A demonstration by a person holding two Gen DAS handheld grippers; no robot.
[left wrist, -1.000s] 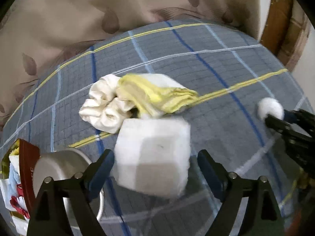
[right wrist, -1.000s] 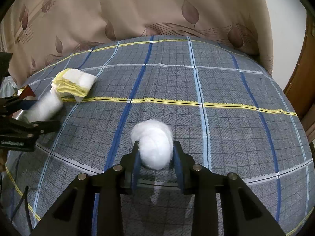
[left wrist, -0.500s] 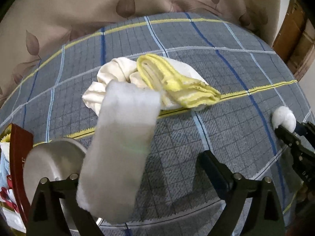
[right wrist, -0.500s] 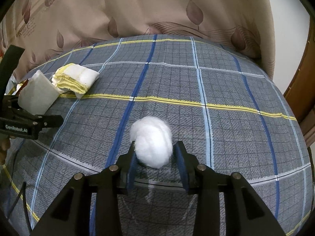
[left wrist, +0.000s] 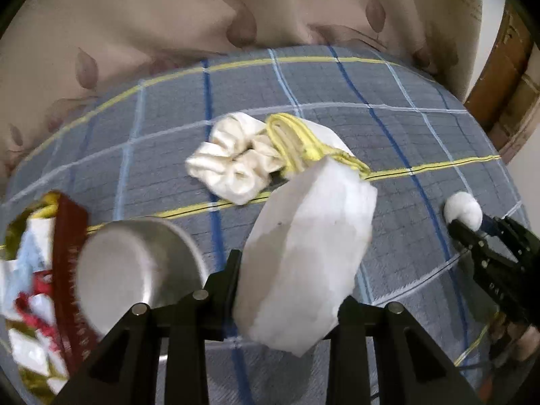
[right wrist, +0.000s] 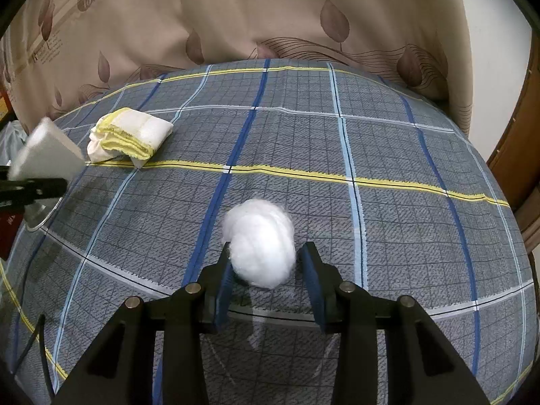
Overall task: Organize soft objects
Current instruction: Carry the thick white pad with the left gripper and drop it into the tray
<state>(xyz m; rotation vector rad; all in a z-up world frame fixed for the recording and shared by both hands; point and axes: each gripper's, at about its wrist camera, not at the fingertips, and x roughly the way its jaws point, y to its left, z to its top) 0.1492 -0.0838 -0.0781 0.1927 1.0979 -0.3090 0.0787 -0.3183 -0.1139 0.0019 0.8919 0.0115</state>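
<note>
Between the left gripper's (left wrist: 290,290) narrowed fingers sits a gripped white foam block (left wrist: 303,256); between the right gripper's (right wrist: 266,276) fingers, a pinched cotton ball (right wrist: 260,241) over the plaid cloth (right wrist: 388,209).

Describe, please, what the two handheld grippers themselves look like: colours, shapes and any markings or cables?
Both are matte black, angular frames. The left gripper has two flat tapering fingers joined by silver round pins. The right gripper has the same build, with blue ribbed pads lining the inner faces of its fingers. A thin dark cable lies at the lower left edge of the right wrist view. No sleeves or hands are clearly visible.
</note>
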